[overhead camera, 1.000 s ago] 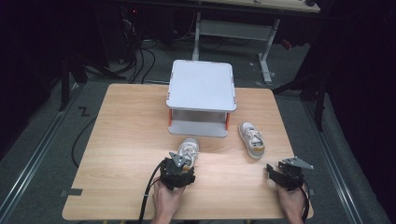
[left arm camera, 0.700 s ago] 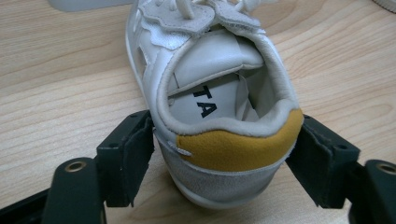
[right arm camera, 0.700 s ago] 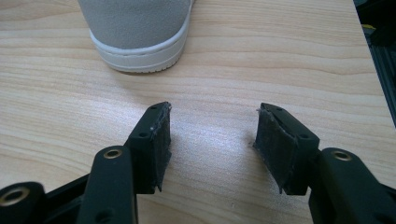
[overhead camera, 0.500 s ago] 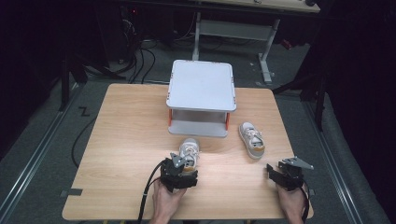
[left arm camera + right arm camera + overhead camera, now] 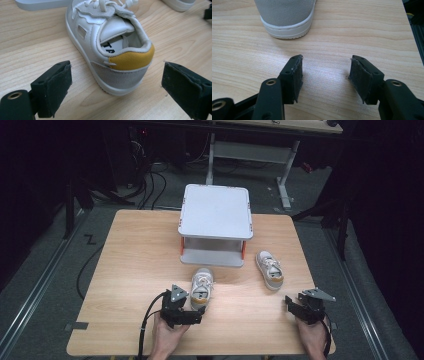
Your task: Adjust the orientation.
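Jaws L: left gripper (image 5: 117, 92) wide apart, just been opening; nothing pinched, pads clear of the near shoe (image 5: 112, 47) on both sides.
Jaws R: right gripper (image 5: 325, 75) partly apart, empty, over bare table (image 5: 362, 32).
Near shoe: upright on table, yellow-tabbed heel toward L jaws, toe toward the stand.
Far shoe (image 5: 269, 269): on table ahead of R gripper, just right of stand front.
Stand (image 5: 216, 222): grey two-level shelf, far middle of table.

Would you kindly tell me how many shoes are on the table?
2: one shoe just ahead of the left claw, the other shoe right of the grey stand. None appears hidden.
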Action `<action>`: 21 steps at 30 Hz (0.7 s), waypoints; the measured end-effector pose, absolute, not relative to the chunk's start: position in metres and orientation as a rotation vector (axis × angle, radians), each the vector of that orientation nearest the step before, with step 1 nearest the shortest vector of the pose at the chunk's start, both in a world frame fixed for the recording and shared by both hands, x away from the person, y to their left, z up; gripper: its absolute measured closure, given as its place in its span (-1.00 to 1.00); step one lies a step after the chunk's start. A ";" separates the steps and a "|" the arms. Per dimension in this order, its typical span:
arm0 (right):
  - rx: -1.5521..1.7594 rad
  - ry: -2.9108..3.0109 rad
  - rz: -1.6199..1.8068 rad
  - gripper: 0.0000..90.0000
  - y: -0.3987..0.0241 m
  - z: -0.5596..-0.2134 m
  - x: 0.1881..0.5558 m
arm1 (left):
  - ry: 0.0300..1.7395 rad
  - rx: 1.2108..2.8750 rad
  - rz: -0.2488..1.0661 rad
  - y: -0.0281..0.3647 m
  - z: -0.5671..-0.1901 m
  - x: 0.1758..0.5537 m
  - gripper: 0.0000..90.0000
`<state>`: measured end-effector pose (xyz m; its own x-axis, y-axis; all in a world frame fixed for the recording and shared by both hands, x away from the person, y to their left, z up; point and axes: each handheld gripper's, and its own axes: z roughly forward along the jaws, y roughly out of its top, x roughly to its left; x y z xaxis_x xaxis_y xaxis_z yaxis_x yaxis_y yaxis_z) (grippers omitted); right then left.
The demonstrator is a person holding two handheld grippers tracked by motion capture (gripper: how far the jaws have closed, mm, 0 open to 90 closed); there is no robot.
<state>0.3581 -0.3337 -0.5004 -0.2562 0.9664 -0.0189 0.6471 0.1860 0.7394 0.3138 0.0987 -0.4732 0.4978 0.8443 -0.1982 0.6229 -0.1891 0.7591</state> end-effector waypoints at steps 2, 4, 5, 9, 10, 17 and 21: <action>1.508 1.977 0.857 -0.04 -0.334 -0.500 0.358 | 1.204 1.906 0.322 0.102 -0.472 0.313 -0.78; 1.509 1.979 0.857 -0.05 -0.333 -0.500 0.358 | 1.181 1.901 0.316 0.107 -0.470 0.311 -0.78; 1.507 1.983 0.857 -0.08 -0.333 -0.500 0.358 | 1.166 1.909 0.316 0.111 -0.469 0.311 -0.78; 1.504 1.988 0.858 -0.13 -0.333 -0.500 0.359 | 1.160 1.896 0.311 0.122 -0.468 0.310 -0.76; 1.504 1.988 0.858 -0.13 -0.333 -0.500 0.359 | 1.160 1.893 0.306 0.126 -0.467 0.310 -0.76; 1.509 2.001 0.848 -0.22 -0.332 -0.500 0.360 | 1.222 1.863 0.352 0.151 -0.471 0.314 -0.68; 1.534 2.019 0.851 -0.26 -0.333 -0.497 0.363 | 1.293 1.880 0.383 0.164 -0.480 0.323 -0.65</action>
<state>0.3630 -0.3332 -0.4972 -0.2703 0.9627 0.0055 0.6763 0.1858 0.7128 0.3229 0.1641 -0.4797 0.4303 0.8832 -0.1864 0.6397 -0.1528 0.7533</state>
